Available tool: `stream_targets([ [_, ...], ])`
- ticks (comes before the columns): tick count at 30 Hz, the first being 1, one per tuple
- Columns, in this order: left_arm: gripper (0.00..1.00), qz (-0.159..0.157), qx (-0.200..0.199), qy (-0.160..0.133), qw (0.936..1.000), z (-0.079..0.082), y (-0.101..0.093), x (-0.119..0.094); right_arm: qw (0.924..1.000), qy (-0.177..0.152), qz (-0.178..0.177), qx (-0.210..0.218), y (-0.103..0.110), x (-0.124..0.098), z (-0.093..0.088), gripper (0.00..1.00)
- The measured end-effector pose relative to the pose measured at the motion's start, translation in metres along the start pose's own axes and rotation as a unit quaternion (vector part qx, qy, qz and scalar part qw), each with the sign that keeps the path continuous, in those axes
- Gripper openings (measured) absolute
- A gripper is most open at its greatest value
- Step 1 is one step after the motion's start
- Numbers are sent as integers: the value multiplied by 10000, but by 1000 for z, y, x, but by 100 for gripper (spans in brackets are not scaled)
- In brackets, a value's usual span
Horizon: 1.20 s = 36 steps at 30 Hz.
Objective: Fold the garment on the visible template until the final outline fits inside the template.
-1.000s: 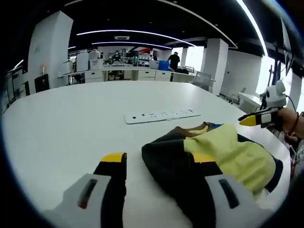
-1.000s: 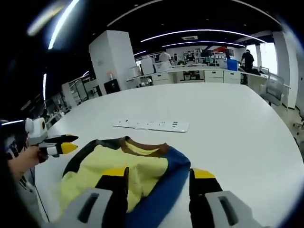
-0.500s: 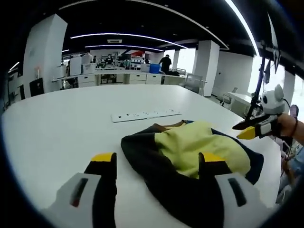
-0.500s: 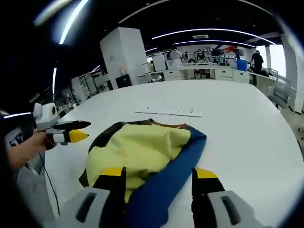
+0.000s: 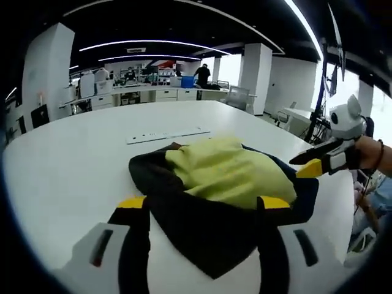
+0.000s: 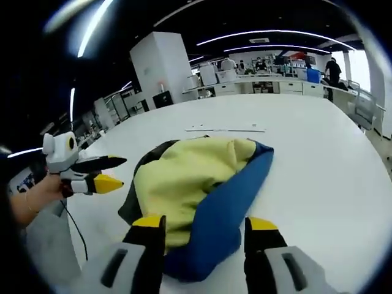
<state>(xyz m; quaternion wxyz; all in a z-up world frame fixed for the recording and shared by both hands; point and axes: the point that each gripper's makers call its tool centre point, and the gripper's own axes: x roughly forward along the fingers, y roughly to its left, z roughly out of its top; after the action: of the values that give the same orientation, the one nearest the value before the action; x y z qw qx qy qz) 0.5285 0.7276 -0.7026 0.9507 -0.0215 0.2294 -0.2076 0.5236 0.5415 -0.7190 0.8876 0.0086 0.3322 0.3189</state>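
Left gripper view gives us the garment (image 5: pixel 220 184) bunched in a heap on the white table (image 5: pixel 67 165), and we place everything else against that heap. It shows a yellow panel on top, with black fabric spreading toward the camera and a strip of blue along its far right edge. The left gripper (image 5: pixel 203 205) hangs at the near edge of the heap with its yellow-tipped jaws spread wide apart; black cloth lies between and partly in front of them, but we cannot tell whether either jaw touches it. Beyond the garment, on its far side, a long white power strip (image 5: pixel 166 135) lies flat on the table, apart from the cloth. To the right of the heap the right gripper (image 5: pixel 309 164) comes in, held by a hand (image 5: pixel 373 153), its dark and yellow tips a little parted and just beside the blue edge.

In the right gripper view we see the same heap with yellow on top and a broad blue sleeve running toward the camera. The right gripper's jaws stand open here, straddling the near blue end of the garment. Left of the heap, the left gripper is held clear of the cloth, jaws parted
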Motion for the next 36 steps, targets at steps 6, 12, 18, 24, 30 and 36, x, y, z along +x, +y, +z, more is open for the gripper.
stream_targets([
  [6,59,93,147,300,9994,-25,-8,-1,9992,99,-234,-324,2,-6,-13,37],
  [12,47,217,-11,458,9987,-43,-14,-1,9972,125,-443,-588,-1,-10,-18,25],
  [18,43,444,256,741,9959,-58,-13,1,9950,197,-631,-745,-9,-12,-21,13],
  [24,35,465,231,993,9937,-70,-15,4,9938,236,-736,-799,-17,-13,-22,5],
  [30,29,564,295,1008,9929,-71,-12,6,9943,197,-771,-714,-22,-15,-21,0],
  [36,17,698,272,919,9930,-70,-4,6,9939,199,-822,-713,-27,-16,-22,0],
])
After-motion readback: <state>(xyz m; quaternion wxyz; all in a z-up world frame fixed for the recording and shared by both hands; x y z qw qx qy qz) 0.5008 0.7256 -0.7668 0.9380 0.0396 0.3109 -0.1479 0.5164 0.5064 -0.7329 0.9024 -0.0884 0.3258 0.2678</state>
